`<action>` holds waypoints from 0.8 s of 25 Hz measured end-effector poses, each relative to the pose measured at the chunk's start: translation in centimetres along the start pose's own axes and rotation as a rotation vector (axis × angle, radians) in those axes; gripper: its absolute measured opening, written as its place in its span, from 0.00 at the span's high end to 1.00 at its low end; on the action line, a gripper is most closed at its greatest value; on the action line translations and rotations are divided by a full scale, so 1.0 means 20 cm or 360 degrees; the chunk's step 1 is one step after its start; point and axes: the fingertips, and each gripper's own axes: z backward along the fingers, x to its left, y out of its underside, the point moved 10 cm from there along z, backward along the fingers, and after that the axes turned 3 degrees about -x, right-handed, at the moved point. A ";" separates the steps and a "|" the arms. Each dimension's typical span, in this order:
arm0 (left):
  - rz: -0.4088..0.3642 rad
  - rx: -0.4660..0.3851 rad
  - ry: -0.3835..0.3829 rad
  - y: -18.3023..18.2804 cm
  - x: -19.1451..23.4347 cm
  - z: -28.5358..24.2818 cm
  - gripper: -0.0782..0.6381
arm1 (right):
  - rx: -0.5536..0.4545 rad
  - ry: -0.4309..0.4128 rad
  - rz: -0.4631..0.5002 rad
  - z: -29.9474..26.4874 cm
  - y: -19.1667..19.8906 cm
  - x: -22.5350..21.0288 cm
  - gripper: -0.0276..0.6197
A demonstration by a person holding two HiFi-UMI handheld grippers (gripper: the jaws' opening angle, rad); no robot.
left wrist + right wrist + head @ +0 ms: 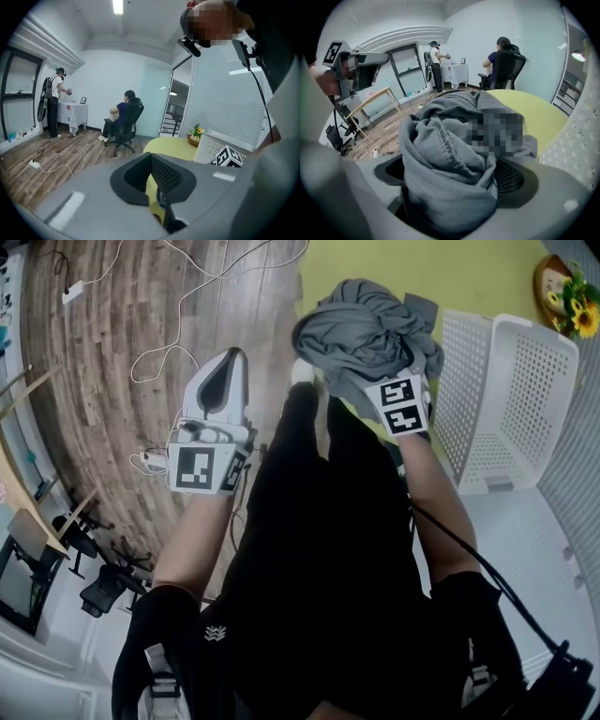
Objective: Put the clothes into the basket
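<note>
Above the yellow table (441, 273), beside the white basket (506, 399), the right gripper (454, 185) has its jaws wide around the bunched grey garment (361, 324); the left gripper (232, 357) has its jaws nearly together, empty.

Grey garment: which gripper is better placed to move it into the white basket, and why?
Right. The right gripper has its open jaws around the grey garment, beside the white basket. The left gripper is empty, farther off over the floor.
</note>
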 end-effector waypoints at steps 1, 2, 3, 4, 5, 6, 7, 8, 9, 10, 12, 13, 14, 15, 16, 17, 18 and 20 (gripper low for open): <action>0.0012 0.0002 0.0003 0.01 0.00 0.00 0.88 | 0.0008 -0.0001 0.0003 0.00 0.00 0.00 0.08; 0.0022 0.0005 0.0006 0.01 -0.01 -0.01 0.88 | 0.0020 -0.0006 0.0001 0.00 0.00 -0.01 0.09; 0.0029 0.0006 0.0009 0.01 -0.03 -0.01 0.88 | 0.0029 -0.0011 -0.0013 0.01 0.00 -0.02 0.13; 0.0033 0.0005 0.0013 0.00 -0.05 0.00 0.88 | 0.0031 -0.0016 -0.0036 0.04 0.00 -0.04 0.20; 0.0036 0.0001 0.0020 -0.02 -0.08 0.00 0.88 | 0.0028 -0.0021 -0.0064 0.07 -0.01 -0.06 0.27; 0.0039 -0.0006 0.0029 -0.04 -0.10 0.00 0.88 | 0.0024 -0.0029 -0.0091 0.09 -0.01 -0.08 0.34; 0.0041 -0.0012 0.0040 -0.05 -0.11 -0.01 0.88 | 0.0022 -0.0040 -0.0113 0.11 -0.01 -0.10 0.39; 0.0042 -0.0017 0.0049 -0.06 -0.11 -0.02 0.88 | 0.0021 -0.0055 -0.0132 0.11 -0.02 -0.11 0.45; 0.0041 -0.0022 0.0055 -0.06 -0.10 -0.02 0.88 | 0.0015 -0.0071 -0.0151 0.11 -0.02 -0.11 0.50; 0.0038 -0.0028 0.0058 -0.06 -0.10 -0.02 0.88 | 0.0006 -0.0085 -0.0168 0.11 -0.03 -0.11 0.55; 0.0033 -0.0040 0.0062 -0.09 -0.10 -0.02 0.88 | -0.0016 -0.0104 -0.0191 0.12 -0.03 -0.11 0.59; 0.0027 -0.0048 0.0066 -0.10 -0.10 -0.03 0.88 | -0.0027 -0.0110 -0.0195 0.13 -0.03 -0.11 0.60; 0.0019 -0.0057 0.0074 -0.12 -0.11 -0.03 0.88 | -0.0039 -0.0116 -0.0198 0.14 -0.03 -0.11 0.60; 0.0011 -0.0065 0.0083 -0.13 -0.12 -0.03 0.88 | -0.0052 -0.0119 -0.0200 0.16 -0.04 -0.11 0.60; 0.0004 -0.0072 0.0093 -0.15 -0.13 -0.03 0.88 | -0.0066 -0.0118 -0.0200 0.19 -0.04 -0.10 0.61; 0.0000 -0.0080 0.0103 -0.17 -0.15 -0.03 0.88 | -0.0080 -0.0110 -0.0194 0.21 -0.05 -0.10 0.61; -0.0004 -0.0091 0.0114 -0.19 -0.16 -0.03 0.88 | -0.0096 -0.0097 -0.0181 0.24 -0.06 -0.09 0.61; -0.0018 -0.0120 0.0138 -0.22 -0.20 -0.04 0.88 | -0.0130 -0.0078 -0.0152 0.29 -0.08 -0.07 0.61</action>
